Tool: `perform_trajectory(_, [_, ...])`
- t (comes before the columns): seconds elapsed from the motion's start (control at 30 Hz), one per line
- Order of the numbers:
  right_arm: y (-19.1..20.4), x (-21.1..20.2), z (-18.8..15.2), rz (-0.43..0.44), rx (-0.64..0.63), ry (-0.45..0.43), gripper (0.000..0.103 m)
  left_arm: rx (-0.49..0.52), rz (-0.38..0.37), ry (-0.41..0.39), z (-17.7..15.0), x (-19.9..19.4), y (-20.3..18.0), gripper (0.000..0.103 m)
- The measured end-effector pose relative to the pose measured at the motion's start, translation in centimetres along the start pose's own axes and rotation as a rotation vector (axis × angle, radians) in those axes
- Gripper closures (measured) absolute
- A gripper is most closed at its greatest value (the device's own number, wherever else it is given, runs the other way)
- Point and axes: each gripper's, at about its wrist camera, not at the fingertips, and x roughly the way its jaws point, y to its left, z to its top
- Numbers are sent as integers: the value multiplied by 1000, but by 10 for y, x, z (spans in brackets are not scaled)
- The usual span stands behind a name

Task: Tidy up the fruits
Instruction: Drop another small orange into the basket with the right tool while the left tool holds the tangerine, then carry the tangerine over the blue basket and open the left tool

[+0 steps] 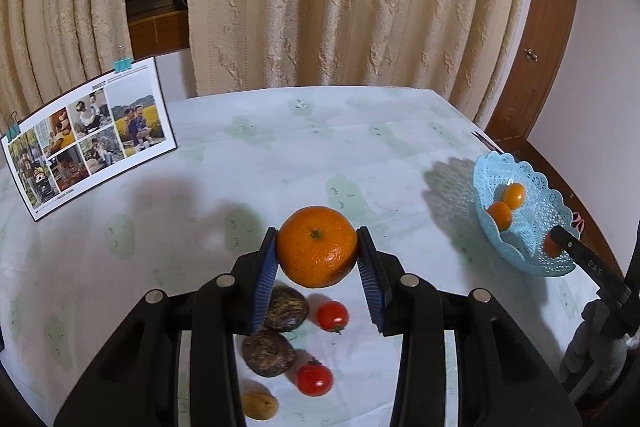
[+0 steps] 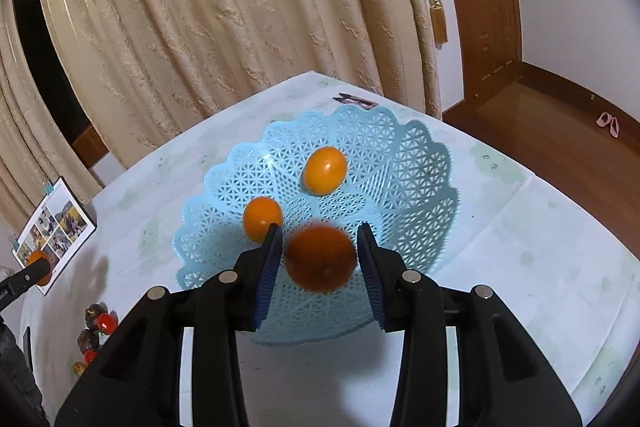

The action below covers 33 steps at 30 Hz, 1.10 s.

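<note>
Taking the blue lattice basket [image 2: 400, 163] as landmark, the photo sheet [image 1: 92, 143] stands farthest to its left, propped at the worktop [image 1: 280, 147] edge with teal clips.

Nearer the basket, but still well to its left, the left gripper [image 1: 317, 247] holds a large orange [image 1: 317, 246] above the worktop, its jaws closed onto the fruit's 2 sides, both blue pads touching peel. Beneath it lie the loose fruits: 2 dark brown wrinkled fruits [image 1: 285, 309], 2 small red tomatoes [image 1: 332, 315] and 1 small yellowish fruit [image 1: 259, 405].

Over the basket's near side hovers the right gripper [image 2: 320, 259]. A blurred orange fruit [image 2: 320, 258] sits between its jaws with a visible gap on each side, so the jaws look parted and the fruit appears to be loose (probably dropping). 2 small orange fruits [image 2: 324, 169] already rest inside the basket.

The likely trouble lies there: a fruit let go near the sloping wall could roll, knock the 2 resting ones, or bounce over the scalloped rim. On the left, the round orange is pinched only at its widest line, so a tilt or sudden swing toward the basket could let it slip out and land on the soft tomatoes beneath. The 2 grippers could also crowd each other over the basket.
</note>
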Motion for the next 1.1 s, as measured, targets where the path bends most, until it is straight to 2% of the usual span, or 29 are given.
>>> perform_trajectory(0.03, [-3,-2,0,-4,5,-12,53,8,-2,1,0,0,-5,64])
perform_trajectory(0.07, [-5,-5,1,-7,8,-25,51,15,-5,2,1,1,-10,64])
perform_trajectory(0.37, [-21,-23,-2,-72,32,-138,51,90,-52,12,4,7,-57,64])
perform_trajectory(0.57, [-30,-32,-9,-137,49,-216,51,160,-113,26,6,15,-103,64])
perform_trajectory(0.77, [-33,-39,-11,-164,58,-280,43,209,-163,53,4,29,-142,64])
perform_trajectory(1.1, [-35,-43,-14,-166,78,-316,43,255,-243,96,-1,53,-193,64])
